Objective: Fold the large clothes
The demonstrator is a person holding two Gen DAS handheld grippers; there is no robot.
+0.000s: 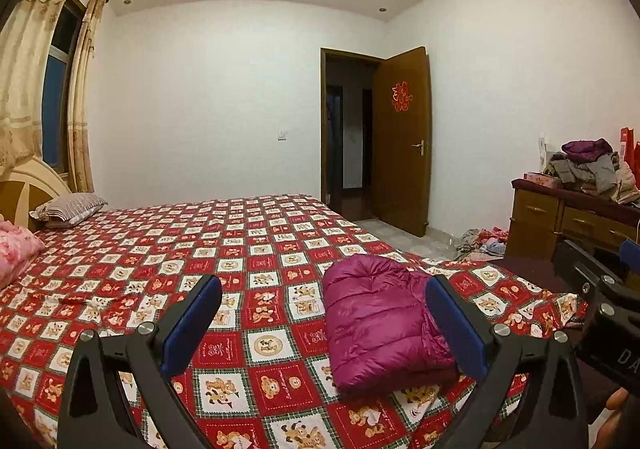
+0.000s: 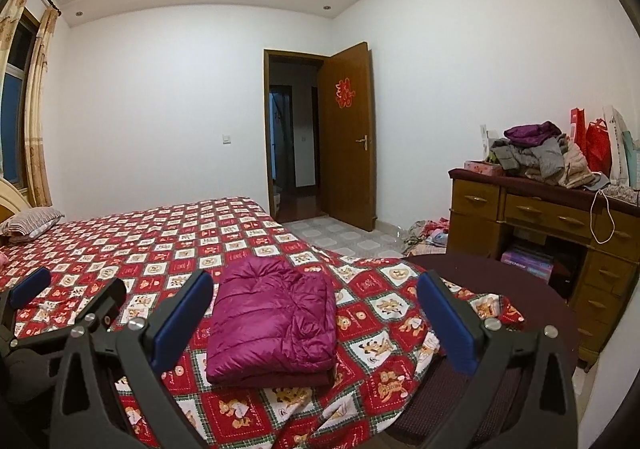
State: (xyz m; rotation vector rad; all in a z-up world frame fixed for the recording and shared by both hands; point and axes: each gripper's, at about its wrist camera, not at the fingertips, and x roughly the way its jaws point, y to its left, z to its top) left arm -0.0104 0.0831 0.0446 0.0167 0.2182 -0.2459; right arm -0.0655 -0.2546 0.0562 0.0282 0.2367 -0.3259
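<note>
A magenta puffer jacket [image 1: 376,325] lies folded into a compact rectangle near the foot corner of the bed [image 1: 200,249]; it also shows in the right wrist view [image 2: 272,321]. My left gripper [image 1: 324,313] is open and empty, held above the bed just left of the jacket. My right gripper [image 2: 316,309] is open and empty, held above and in front of the jacket. The left gripper [image 2: 28,285] shows at the left edge of the right wrist view, and the right gripper [image 1: 600,289] at the right edge of the left wrist view.
The bed has a red checked cartoon sheet and pillows [image 1: 68,209] at the head. A wooden dresser [image 2: 540,217] at the right carries a pile of clothes [image 2: 536,157] and bags. Clothes lie on the floor [image 2: 428,235]. A dark round seat [image 2: 500,289] stands by the bed corner. The door [image 2: 352,137] is open.
</note>
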